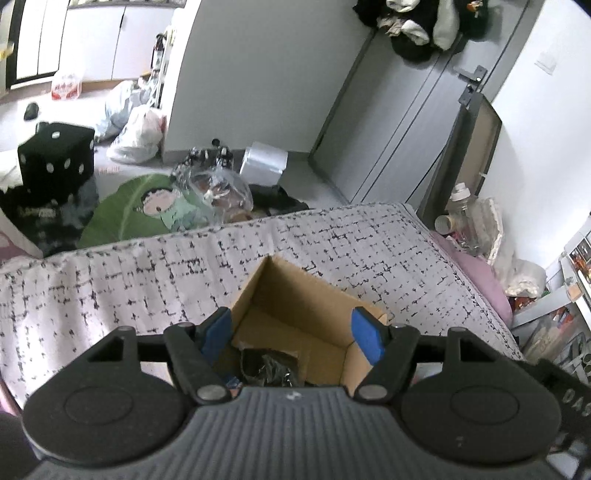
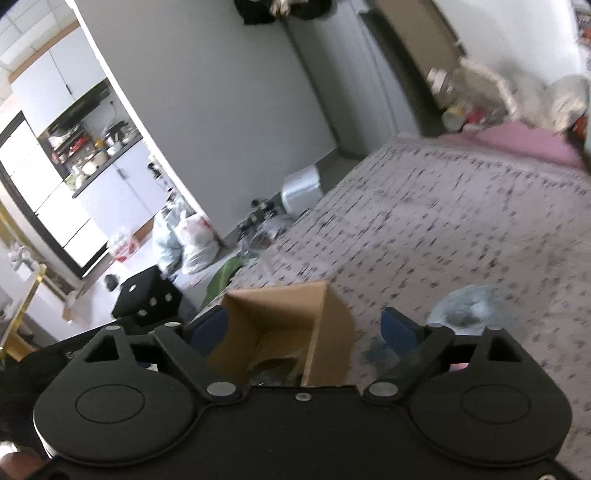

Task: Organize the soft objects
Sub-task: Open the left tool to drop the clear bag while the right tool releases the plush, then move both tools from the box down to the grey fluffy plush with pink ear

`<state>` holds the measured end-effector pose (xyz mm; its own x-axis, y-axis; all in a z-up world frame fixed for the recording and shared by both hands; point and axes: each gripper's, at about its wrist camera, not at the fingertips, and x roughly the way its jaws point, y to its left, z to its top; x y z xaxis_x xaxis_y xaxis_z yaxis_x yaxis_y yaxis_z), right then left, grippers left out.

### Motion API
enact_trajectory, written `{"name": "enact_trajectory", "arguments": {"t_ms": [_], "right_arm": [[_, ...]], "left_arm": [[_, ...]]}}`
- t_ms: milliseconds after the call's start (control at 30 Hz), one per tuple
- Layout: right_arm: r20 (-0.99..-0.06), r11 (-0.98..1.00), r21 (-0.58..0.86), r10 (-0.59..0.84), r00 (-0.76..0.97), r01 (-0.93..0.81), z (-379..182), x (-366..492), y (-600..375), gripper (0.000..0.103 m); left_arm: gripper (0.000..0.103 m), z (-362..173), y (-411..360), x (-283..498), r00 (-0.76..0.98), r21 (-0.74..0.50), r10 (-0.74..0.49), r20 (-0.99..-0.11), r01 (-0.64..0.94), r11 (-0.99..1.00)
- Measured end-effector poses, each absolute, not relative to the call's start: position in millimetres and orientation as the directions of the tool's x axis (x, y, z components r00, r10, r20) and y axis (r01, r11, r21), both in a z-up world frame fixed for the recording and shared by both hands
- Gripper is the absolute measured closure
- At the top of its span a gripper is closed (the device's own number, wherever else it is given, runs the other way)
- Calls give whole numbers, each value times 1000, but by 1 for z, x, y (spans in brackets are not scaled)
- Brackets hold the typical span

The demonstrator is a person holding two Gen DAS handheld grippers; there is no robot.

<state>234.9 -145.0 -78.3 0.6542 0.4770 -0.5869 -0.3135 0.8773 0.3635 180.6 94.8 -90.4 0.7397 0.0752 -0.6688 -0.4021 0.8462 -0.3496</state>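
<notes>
An open cardboard box [image 1: 295, 295] sits on a bed with a white, black-flecked cover [image 1: 110, 288]. A dark crumpled soft item [image 1: 269, 363] lies at its bottom. My left gripper [image 1: 291, 328] is open and empty, hovering over the box with its blue pads on either side of the opening. In the right wrist view, my right gripper [image 2: 306, 326] is open and empty above the same box [image 2: 280, 325]. A grey-blue soft bundle [image 2: 465, 310] lies on the bed cover [image 2: 443, 221] just right of the right gripper; this view is blurred.
Beyond the bed's far edge the floor holds a green leaf cushion [image 1: 125, 206], a black dice-shaped cube [image 1: 55, 155], plastic bags [image 1: 140, 136] and a clear wrap roll [image 1: 264, 158]. A grey door [image 1: 406, 110] with hanging plush toys [image 1: 417, 26] stands behind. A pink sheet [image 1: 476, 273] borders the bed's right.
</notes>
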Motion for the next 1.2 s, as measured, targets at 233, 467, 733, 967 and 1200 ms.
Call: {"name": "enact_trajectory", "arguments": {"t_ms": [233, 467, 733, 967, 1200], "right_arm": [[-611, 901, 325, 432, 663, -288, -66, 228, -184, 6], [-626, 903, 351, 422, 656, -246, -64, 221, -215, 6], [-660, 891, 402, 443, 607, -214, -72, 214, -245, 6], [-679, 886, 419, 450, 580, -197, -77, 206, -265, 6], [-698, 887, 437, 440, 564, -150, -87, 205, -282, 6]], "left_arm": [[33, -78, 75, 179, 741, -292, 71, -668, -349, 891], [33, -66, 51, 172, 745, -275, 47, -666, -304, 912], [33, -46, 24, 165, 757, -270, 12, -654, -248, 931], [33, -40, -1, 165, 736, -238, 1, -677, -221, 946], [33, -43, -26, 169, 693, -175, -1, -721, -181, 968]]}}
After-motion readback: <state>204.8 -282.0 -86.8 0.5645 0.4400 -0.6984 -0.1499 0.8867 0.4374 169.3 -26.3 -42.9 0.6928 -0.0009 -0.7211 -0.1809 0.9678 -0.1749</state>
